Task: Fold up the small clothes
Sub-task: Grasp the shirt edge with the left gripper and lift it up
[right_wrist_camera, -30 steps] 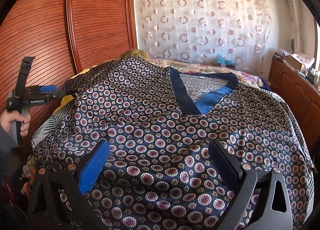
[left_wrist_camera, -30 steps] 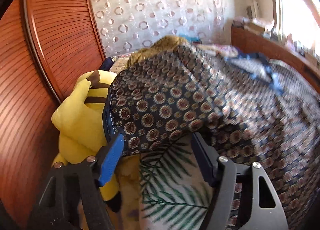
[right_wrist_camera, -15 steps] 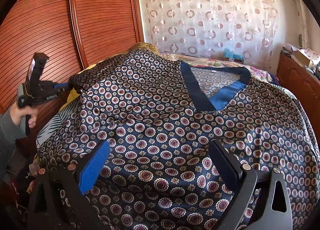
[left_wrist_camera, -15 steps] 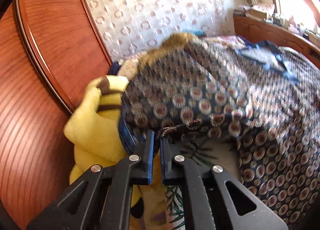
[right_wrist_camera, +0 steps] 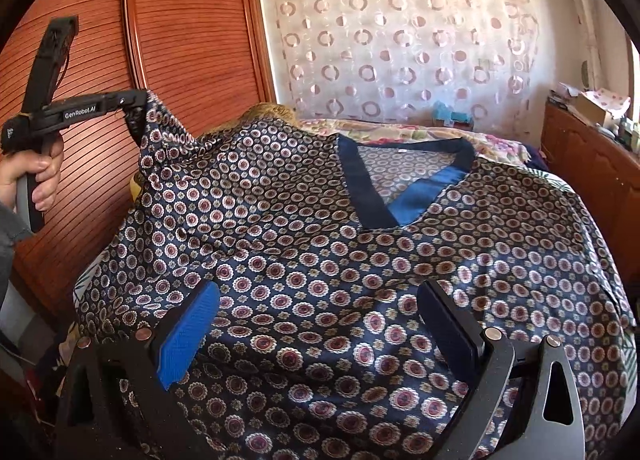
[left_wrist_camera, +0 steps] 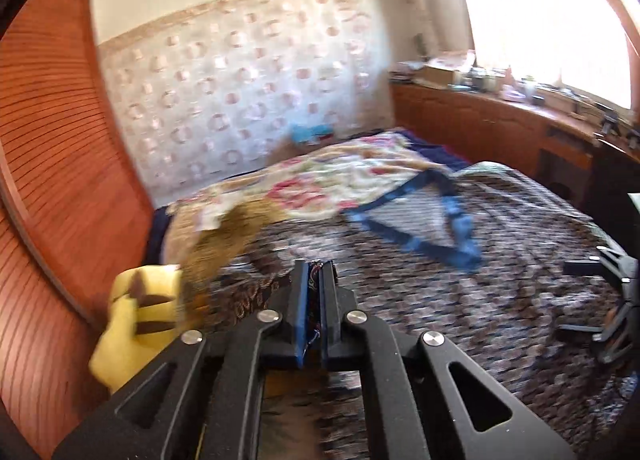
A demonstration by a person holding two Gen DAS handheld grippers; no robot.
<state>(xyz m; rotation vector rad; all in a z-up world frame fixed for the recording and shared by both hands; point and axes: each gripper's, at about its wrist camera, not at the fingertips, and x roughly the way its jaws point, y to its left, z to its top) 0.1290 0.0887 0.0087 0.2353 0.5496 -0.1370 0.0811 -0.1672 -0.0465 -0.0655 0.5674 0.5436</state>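
Left wrist view: a bed beside a wooden wardrobe; the left gripper has its fingers pinching the shirt edge. Right wrist view: the shirt lies spread over the bed, sleeve raised at the left; the right gripper hovers with fingers spread. Likely the first side fold; next, carry the sleeve across toward the collar.

Ahead of your right gripper — a navy shirt in maroon-and-white medallions, its V-neck band bright blue.
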